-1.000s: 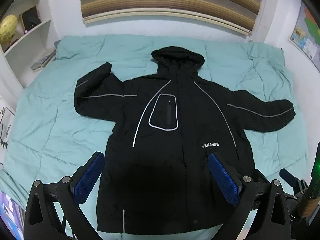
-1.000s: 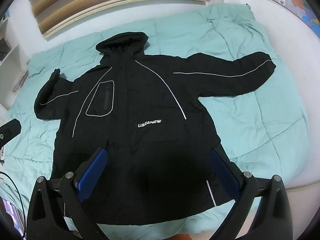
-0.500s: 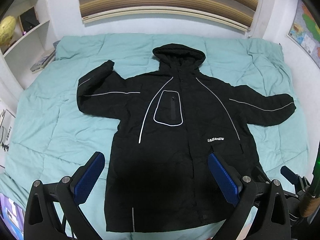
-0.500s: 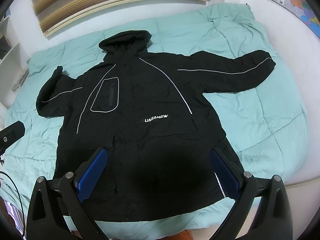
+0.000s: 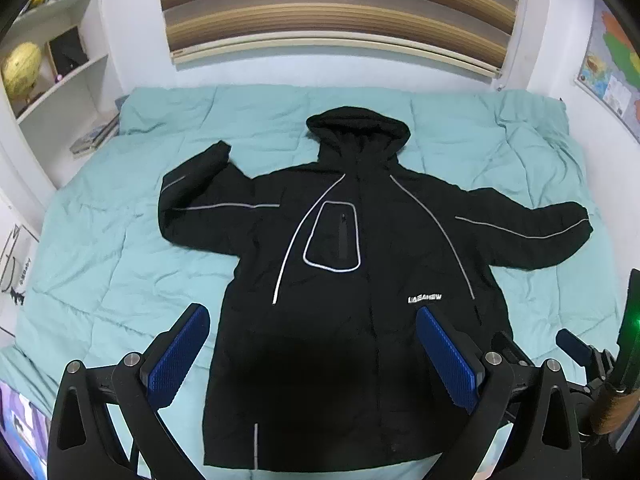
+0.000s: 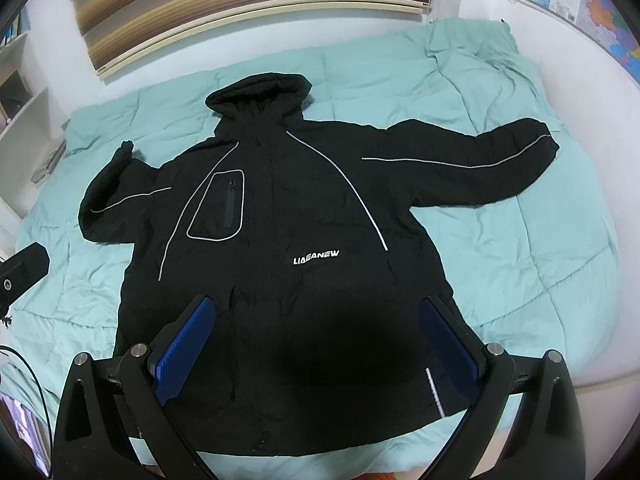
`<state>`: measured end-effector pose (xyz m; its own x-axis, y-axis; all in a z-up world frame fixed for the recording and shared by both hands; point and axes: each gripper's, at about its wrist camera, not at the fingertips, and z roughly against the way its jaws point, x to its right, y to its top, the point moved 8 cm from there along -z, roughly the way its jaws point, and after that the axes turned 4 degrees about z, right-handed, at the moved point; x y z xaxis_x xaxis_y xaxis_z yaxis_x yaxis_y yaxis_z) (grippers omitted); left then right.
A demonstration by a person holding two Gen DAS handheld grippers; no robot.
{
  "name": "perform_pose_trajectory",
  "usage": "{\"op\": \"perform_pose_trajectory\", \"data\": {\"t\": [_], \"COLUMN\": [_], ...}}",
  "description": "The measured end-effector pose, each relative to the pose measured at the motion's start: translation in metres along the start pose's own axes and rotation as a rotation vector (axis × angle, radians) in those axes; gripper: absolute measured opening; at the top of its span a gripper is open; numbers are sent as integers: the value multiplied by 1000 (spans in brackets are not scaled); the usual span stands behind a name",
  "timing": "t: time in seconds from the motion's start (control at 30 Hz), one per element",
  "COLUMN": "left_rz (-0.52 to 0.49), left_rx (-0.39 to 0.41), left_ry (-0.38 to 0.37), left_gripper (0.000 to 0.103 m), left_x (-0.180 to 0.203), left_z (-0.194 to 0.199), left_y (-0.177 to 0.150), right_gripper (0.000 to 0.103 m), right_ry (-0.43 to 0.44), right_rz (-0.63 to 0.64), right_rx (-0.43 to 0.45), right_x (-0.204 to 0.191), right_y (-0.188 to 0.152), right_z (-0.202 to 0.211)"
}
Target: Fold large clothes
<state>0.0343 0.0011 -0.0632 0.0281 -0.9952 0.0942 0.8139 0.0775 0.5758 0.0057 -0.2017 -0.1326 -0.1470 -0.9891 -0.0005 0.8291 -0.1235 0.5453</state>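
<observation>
Both grippers hung spread wide and empty above the near end of the bed: the left gripper (image 5: 312, 354) over the lower left part of the garment, the right gripper (image 6: 318, 346) over its lower middle, neither touching cloth. Each showed two blue ribbed pads (image 5: 178, 356) on black arms, set well apart.

The black hooded padded jacket with thin silver piping (image 5: 360, 264) lay face up and spread flat on the pale teal quilted bedspread (image 5: 100, 264), hood toward the wall, hem nearest the cameras. Its right sleeve (image 6: 472, 168) stretched straight out toward the map side; its left sleeve (image 5: 200, 196) was bent, the cuff turned up toward the hood. A piped chest pocket with a zip (image 5: 334, 236) sat on one front panel.

By my judgement no fold had been started: this looked like the hover before the first grasp. The next move would call for closing on a sleeve end or a side edge and carrying it across the body, and the bulk of the padding might make the layer spring back unless it were pressed down.

White lettering (image 6: 316, 258) on the chest read roughly "LIAEANEW" in the right wrist view; some letters were unclear. A coloured wall map (image 6: 576, 0) hung to the right, its print too small to read.
</observation>
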Motion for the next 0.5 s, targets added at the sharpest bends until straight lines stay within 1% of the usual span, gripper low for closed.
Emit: {"op": "perform_pose_trajectory", "data": {"t": [0.1,0.13,0.23,0.27,0.4,0.5], "left_rz": [-2,-9,3,1,-13,-11], "left_rx": [12,4,2,4,11,5], "left_ry": [4,15,-4,3,16,9], "left_gripper": [103,103,103,103,103,103], "left_x": [15,18,36,43,67,84], "left_z": [2,1,0,0,-3,-6], "left_y": [3,2,3,2,3,5], "right_gripper": [102,102,102,102,102,102], "right_ry": [14,15,14,17,21,31], "right_rz": [0,0,-4,-8,-17,-28], "right_rx": [1,3,11,10,-21,-29], "right_x": [12,17,35,42,67,85], "right_y": [5,6,10,12,13,16], "right_z": [-1,-1,-2,-3,-12,-18]}}
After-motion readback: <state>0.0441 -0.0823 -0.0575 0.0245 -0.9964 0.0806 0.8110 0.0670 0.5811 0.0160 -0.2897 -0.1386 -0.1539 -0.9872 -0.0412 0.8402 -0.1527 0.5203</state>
